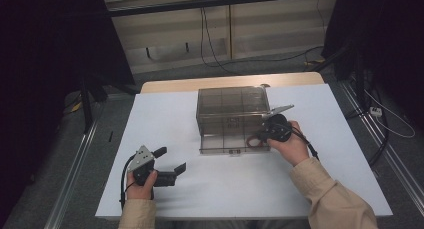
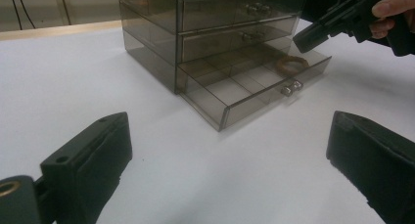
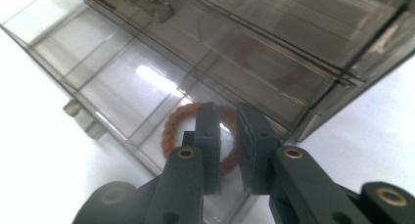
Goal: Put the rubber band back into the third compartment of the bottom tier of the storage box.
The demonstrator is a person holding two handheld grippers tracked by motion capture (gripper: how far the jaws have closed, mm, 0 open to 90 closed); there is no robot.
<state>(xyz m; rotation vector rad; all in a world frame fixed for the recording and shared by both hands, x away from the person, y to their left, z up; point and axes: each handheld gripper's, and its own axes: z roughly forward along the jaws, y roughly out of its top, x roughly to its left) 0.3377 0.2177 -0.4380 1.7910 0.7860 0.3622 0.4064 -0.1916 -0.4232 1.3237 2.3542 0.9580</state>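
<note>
The right gripper [image 3: 228, 117] hangs over the front right corner of the pulled-out bottom drawer [image 3: 115, 82], its jaws drawn close with only a narrow slit of air between them and nothing caught there; directly beneath them, in the drawer's corner compartment, lies a brown braided ring [image 3: 176, 126], part of it hidden behind the jaws; whether the tips touch the ring cannot be told. Thin dividers split the drawer into compartments, and the ring's compartment is hemmed by the drawer's front wall and side wall; just above and behind it juts the closed drawer of the smoky clear plastic drawer chest [image 1: 231, 109]. In the high view the right hand [image 1: 290, 144] holds that gripper at the chest's right front edge, a beige sleeve [image 1: 330, 194] trailing back to the table's near edge.

The left gripper [image 1: 170, 160] rests low near the front left of the white table [image 1: 165, 119], well apart from the chest, its jaws spread wide and empty; the left hand [image 1: 142, 184] grips it from behind. From its own view bare tabletop lies between its jaws and the chest, whose two upper drawers are shut, each with a small knob; the open drawer's knob [image 2: 291, 88] faces forward.

Beyond the table, cables [image 1: 210, 44] run across a grey floor; dark curtains flank both sides.
</note>
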